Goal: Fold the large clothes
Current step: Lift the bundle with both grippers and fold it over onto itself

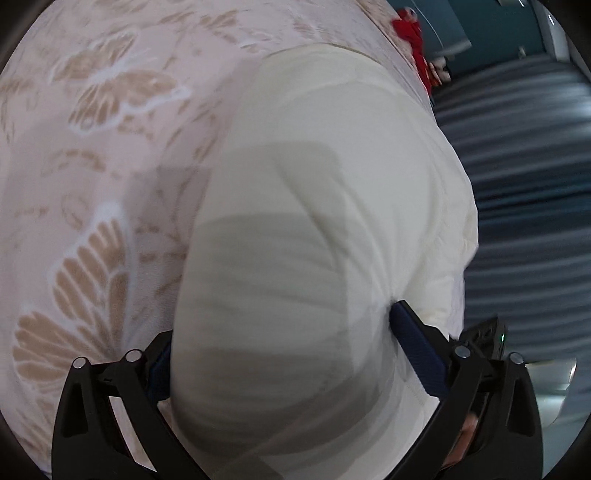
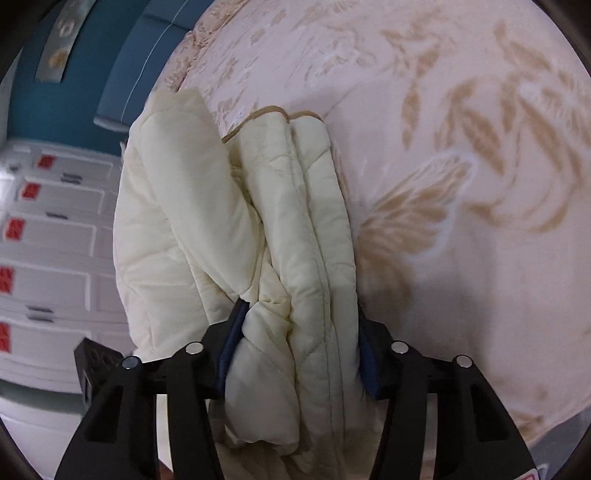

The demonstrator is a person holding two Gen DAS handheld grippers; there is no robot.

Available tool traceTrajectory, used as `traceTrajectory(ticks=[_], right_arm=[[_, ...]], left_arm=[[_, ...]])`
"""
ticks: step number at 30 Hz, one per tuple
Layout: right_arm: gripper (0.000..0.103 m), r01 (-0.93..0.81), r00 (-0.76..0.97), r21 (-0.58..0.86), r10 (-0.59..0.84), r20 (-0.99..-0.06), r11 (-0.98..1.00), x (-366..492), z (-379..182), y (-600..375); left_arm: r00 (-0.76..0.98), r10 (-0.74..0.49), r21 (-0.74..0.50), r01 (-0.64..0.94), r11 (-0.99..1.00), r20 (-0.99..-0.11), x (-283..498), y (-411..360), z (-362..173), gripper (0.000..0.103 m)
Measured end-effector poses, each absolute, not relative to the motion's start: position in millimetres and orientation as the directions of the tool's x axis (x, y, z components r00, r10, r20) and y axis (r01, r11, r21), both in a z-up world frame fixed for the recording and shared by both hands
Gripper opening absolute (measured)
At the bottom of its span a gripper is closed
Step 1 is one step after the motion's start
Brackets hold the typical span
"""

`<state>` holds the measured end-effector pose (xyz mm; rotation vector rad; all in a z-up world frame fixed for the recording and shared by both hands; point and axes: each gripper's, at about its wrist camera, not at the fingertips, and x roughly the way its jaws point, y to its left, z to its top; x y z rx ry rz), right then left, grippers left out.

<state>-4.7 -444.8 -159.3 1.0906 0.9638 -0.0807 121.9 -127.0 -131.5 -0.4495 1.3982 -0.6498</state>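
A thick cream quilted garment [image 1: 314,166] lies folded in several layers on a bed with a pink leaf-patterned cover [image 1: 92,166]. In the left wrist view the bundle bulges wide between the fingers, and my left gripper [image 1: 284,325] is shut on it, the blue right pad [image 1: 417,350] dug into the cloth. In the right wrist view the same garment [image 2: 177,203] shows its stacked folded edges with tan trim, near the bed cover's [image 2: 480,258] left edge. My right gripper [image 2: 299,314] is shut on those layers, with a blue pad on each side.
Beyond the bed's edge a grey-blue striped floor [image 1: 524,166] runs along the right, with a red cloth item [image 1: 410,29] at the far corner. White drawers with red labels [image 2: 55,240] stand left of the bed under a teal wall [image 2: 55,103].
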Motion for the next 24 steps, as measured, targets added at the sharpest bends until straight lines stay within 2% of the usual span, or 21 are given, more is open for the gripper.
traceTrajectory(ticks=[1,3,4,7,15,24], right_arm=[[0.036,0.482,0.619,0.721,0.389,-0.682,0.497,-4.5,-156.2,-443.8],[0.029,0.477,0.628,0.716,0.371,-0.684,0.51,-6.1,-146.8,-440.7],[0.026,0.473,0.633,0.711,0.36,-0.685,0.521,-8.3,-140.4,-438.0],[0.024,0.46,0.651,0.719,0.354,-0.672,0.521,-18.0,-125.4,-429.1],[0.023,0.406,0.695,0.734,0.338,-0.635,0.545,-49.9,-89.7,-394.9],[0.023,0.278,0.796,0.706,0.256,-0.549,0.652,-87.4,3.7,-370.8]], left_arm=[[0.054,-0.645,-0.628,0.181,0.757,-0.762,119.4,-129.6,-122.8,0.088],[0.068,-0.637,-0.61,0.226,0.76,-0.768,115.7,-131.3,-109.1,0.078],[0.078,-0.634,-0.599,0.259,0.758,-0.769,112.5,-131.0,-98.1,0.072],[0.102,-0.627,-0.574,0.312,0.757,-0.772,104.7,-126.5,-75.7,0.067],[0.178,-0.617,-0.502,0.434,0.748,-0.766,70.4,-102.3,-18.0,0.065],[0.295,-0.695,-0.5,0.52,0.693,-0.656,42.0,-75.1,56.8,0.065]])
